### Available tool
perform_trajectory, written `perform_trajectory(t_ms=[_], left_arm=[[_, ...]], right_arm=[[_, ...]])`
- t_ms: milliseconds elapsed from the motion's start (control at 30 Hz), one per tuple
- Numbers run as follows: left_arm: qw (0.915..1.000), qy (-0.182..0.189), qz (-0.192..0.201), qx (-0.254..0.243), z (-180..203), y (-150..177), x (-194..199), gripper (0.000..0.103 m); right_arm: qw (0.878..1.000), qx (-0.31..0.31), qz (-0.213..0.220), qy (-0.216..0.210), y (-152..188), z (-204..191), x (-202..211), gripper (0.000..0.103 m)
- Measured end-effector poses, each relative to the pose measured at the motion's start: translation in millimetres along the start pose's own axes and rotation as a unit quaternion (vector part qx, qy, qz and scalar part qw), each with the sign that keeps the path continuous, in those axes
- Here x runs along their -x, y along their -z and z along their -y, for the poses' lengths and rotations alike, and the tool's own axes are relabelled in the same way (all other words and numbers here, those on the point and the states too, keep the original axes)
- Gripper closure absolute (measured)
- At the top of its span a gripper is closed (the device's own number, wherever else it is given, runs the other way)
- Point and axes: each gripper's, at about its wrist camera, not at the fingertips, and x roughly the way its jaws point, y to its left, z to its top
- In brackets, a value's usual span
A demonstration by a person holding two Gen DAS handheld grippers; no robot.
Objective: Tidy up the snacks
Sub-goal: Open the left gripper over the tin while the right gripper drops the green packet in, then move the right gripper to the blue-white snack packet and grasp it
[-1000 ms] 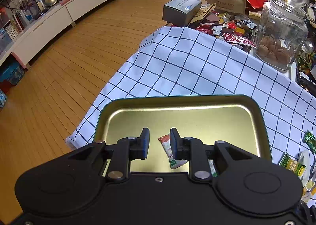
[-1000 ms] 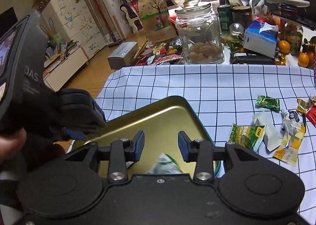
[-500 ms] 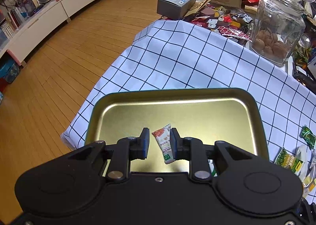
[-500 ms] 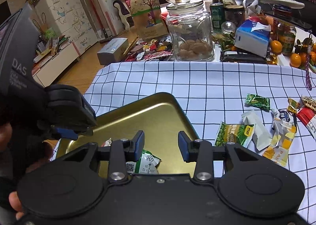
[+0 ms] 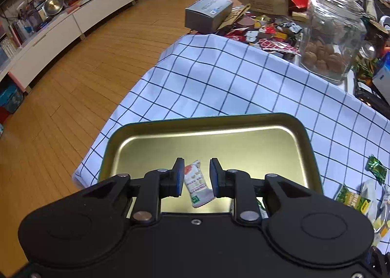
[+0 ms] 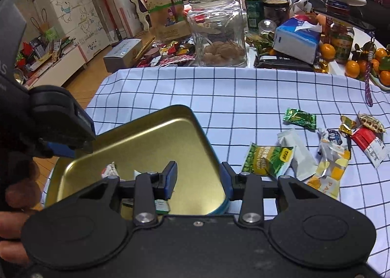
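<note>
Snacks in wrappers lie in two places on our blue-checked tablecloth (image 6: 243, 97): a few inside the gold tray (image 5: 243, 141) at the near left corner of the table, the rest loose on the cloth to the right of it. In the tray, a white-and-orange snack packet (image 5: 197, 184) lies on the gold floor and shows between the fingers of our left gripper (image 5: 196, 176), whose jaws stand a little apart with gaps on both sides of the packet, pinching nothing. A second packet with green print (image 6: 162, 205) lies in the tray's near part, mostly hidden behind our right gripper (image 6: 198, 180). That gripper's jaws are also spread and hold nothing; one finger hangs over the tray floor and the other over the tray's right rim. On the cloth just right of the tray we see a green packet with a yellow label (image 6: 267, 159), a plain white one (image 6: 296, 153) touching it, a white-and-yellow one (image 6: 329, 165), a small dark green one (image 6: 300, 118) farther off, and a red-and-white one (image 6: 370, 145) at the far right. Beyond the cloth stands a glass jar (image 6: 218, 31) with round biscuits at its bottom.
</note>
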Motion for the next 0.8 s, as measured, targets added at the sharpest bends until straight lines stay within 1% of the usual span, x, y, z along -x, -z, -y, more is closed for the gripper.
perform_trajectory(t_ms=[133, 233, 400, 533, 667, 800], left_arm=[[0.9995, 0.023, 0.005, -0.019, 12.1, 3.1, 5.2, 0.070], [0.9984, 0.042, 0.011, -0.035, 22.9, 6.2, 9.7, 0.070], [0.9936, 0.082, 0.020, -0.074, 47.3, 15.3, 18.5, 0.070], [0.9881, 0.123, -0.004, -0.093, 64.2, 24.7, 18.6, 0.070], [0.9824, 0.154, -0.037, -0.099, 79.2, 35.3, 13.6, 0.070], [0.9783, 0.161, -0.043, -0.123, 98.4, 48.4, 15.3, 0.070]], right_arm=[[1.000, 0.000, 0.003, 0.012, 2.2, 13.4, 0.4, 0.062], [0.999, -0.020, 0.011, 0.024, 1.4, 28.6, 2.7, 0.062], [0.997, -0.064, 0.027, 0.046, -4.8, 61.5, 8.5, 0.062], [0.992, -0.105, 0.026, 0.068, -8.2, 95.0, 11.5, 0.062], [0.983, -0.156, 0.030, 0.092, -7.4, 133.6, 14.3, 0.062], [0.972, -0.195, 0.044, 0.125, -2.9, 170.3, 22.0, 0.062]])
